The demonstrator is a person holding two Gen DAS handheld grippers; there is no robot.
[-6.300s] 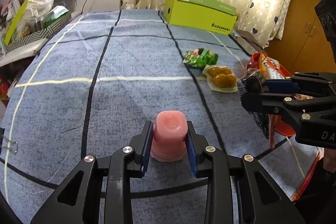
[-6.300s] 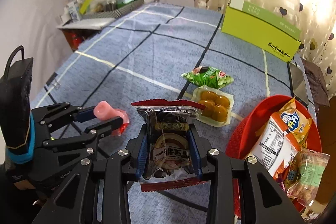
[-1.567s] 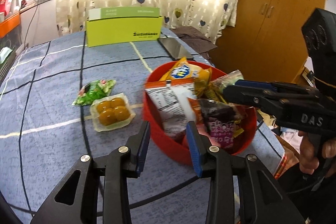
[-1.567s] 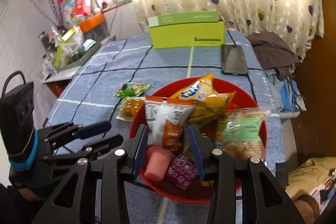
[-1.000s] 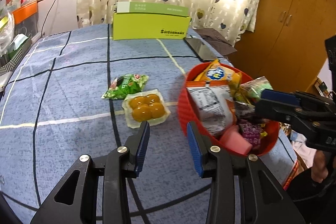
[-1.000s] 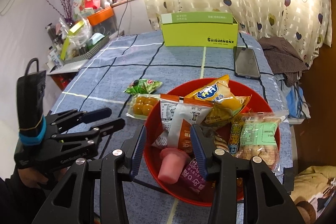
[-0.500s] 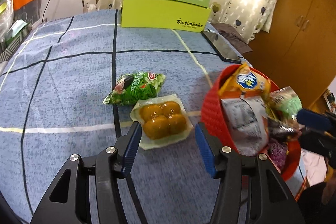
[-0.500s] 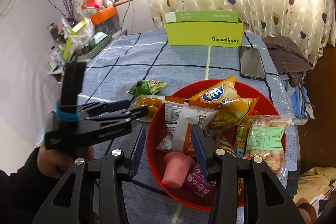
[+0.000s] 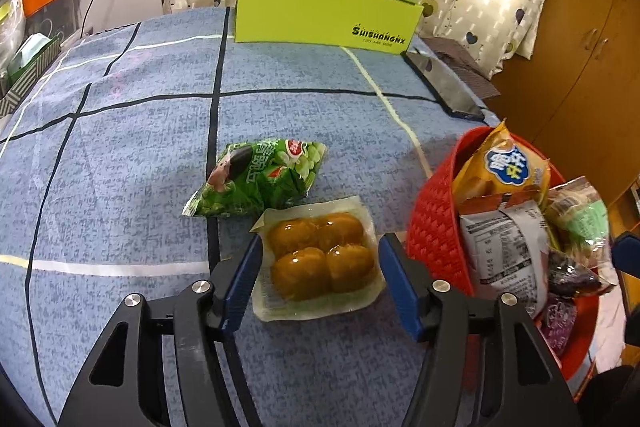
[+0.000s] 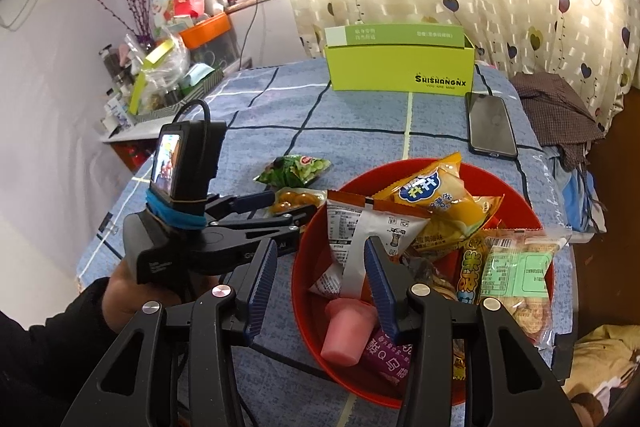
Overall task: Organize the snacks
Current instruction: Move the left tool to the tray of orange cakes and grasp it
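Left tool [image 9: 318, 285], jaws just widened and empty, should straddle the vacuum-packed yolk pack [image 9: 320, 257] squarely before clamping.

Red basket [image 9: 434, 227] right side cut off; lower snacks buried.

Clear pack of four yellow balls [image 9: 320, 257] lies flat beside green snack packet [image 9: 260, 177]; red basket [image 9: 434, 227] heaped with snacks.
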